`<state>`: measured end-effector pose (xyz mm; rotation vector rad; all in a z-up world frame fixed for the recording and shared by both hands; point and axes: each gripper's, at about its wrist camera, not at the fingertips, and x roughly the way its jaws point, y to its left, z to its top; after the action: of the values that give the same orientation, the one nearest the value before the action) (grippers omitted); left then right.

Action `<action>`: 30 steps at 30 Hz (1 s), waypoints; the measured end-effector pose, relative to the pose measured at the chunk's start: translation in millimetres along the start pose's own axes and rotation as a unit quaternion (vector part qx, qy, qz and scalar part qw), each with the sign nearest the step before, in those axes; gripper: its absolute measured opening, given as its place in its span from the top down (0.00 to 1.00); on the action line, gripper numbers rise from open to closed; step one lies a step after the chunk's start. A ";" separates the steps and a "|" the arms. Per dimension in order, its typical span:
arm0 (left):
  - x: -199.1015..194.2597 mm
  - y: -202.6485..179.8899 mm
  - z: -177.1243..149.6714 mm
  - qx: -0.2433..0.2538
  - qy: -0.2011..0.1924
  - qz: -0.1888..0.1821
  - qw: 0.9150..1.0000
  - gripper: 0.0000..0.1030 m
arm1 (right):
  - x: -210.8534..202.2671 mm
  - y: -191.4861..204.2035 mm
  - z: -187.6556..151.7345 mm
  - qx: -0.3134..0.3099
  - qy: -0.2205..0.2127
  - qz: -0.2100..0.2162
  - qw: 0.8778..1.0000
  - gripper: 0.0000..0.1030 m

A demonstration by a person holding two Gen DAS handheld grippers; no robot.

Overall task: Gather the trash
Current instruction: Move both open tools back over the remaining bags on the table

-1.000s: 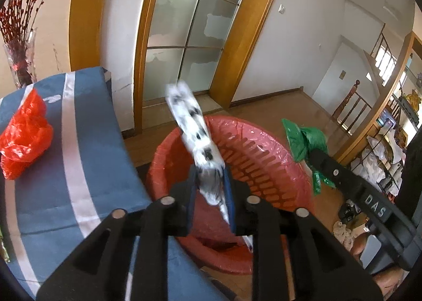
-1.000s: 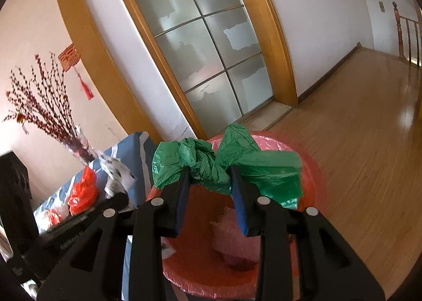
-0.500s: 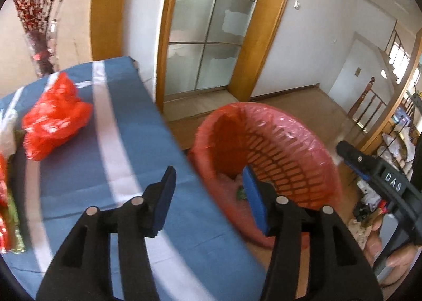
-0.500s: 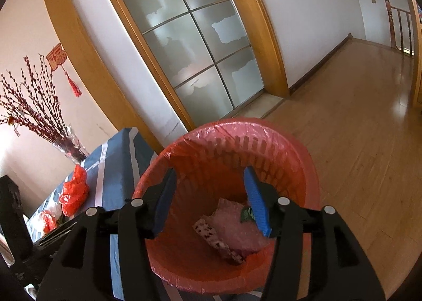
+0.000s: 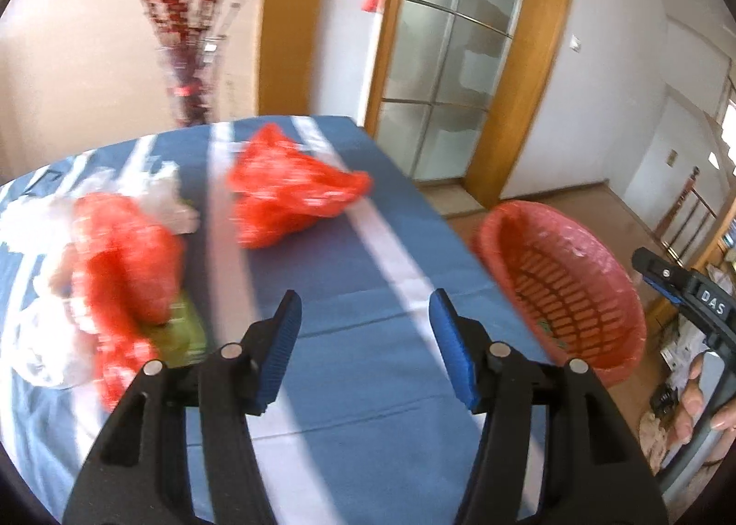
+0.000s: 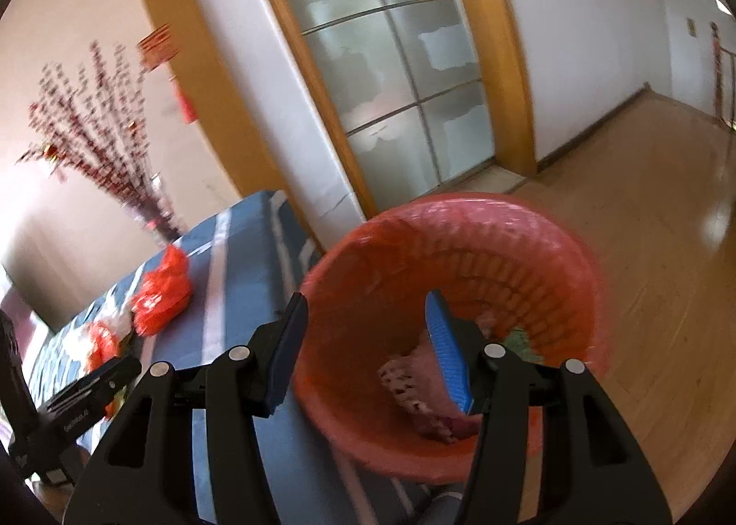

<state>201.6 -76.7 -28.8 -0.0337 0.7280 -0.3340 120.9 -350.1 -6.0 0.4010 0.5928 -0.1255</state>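
2 tongs stand spread with nothing between them: the left tongs [image 5: 363,341], whose jaws have just been opening, over the blue striped desk [image 5: 368,295], the right tongs [image 6: 363,345] over the red trash basket [image 6: 460,258] beside the desk's edge. 1 crumpled red bag [image 5: 290,193] lies alone mid-desk, its long axis crosswise. Left of it sits a blurred heap of red and white bags [image 5: 106,267]. Bare cloth lies between.
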 end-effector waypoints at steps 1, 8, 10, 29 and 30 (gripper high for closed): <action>-3.4 6.9 -0.4 -0.004 -0.002 0.005 1.000 0.43 | 0.2 9.9 -1.5 -0.009 0.004 0.009 1.000 0.47; -33.5 80.1 -6.5 -0.055 -0.017 0.062 0.996 0.43 | 11.6 79.3 -14.2 -0.068 0.034 0.068 0.995 0.47; -43.2 103.5 -10.0 -0.071 -0.021 0.081 0.994 0.43 | 17.3 101.7 -19.5 -0.085 0.044 0.086 0.992 0.47; -84.5 246.9 -39.2 -0.154 -0.023 0.186 0.970 0.42 | 82.6 300.2 -93.9 -0.228 0.137 0.186 0.946 0.48; -84.6 251.2 -39.7 -0.157 -0.022 0.185 0.970 0.42 | 84.1 304.5 -97.0 -0.232 0.139 0.184 0.945 0.48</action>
<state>188.8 190.9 -40.2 -0.2018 0.7208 0.1416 209.5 -32.4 -26.0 0.0624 0.7898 0.4324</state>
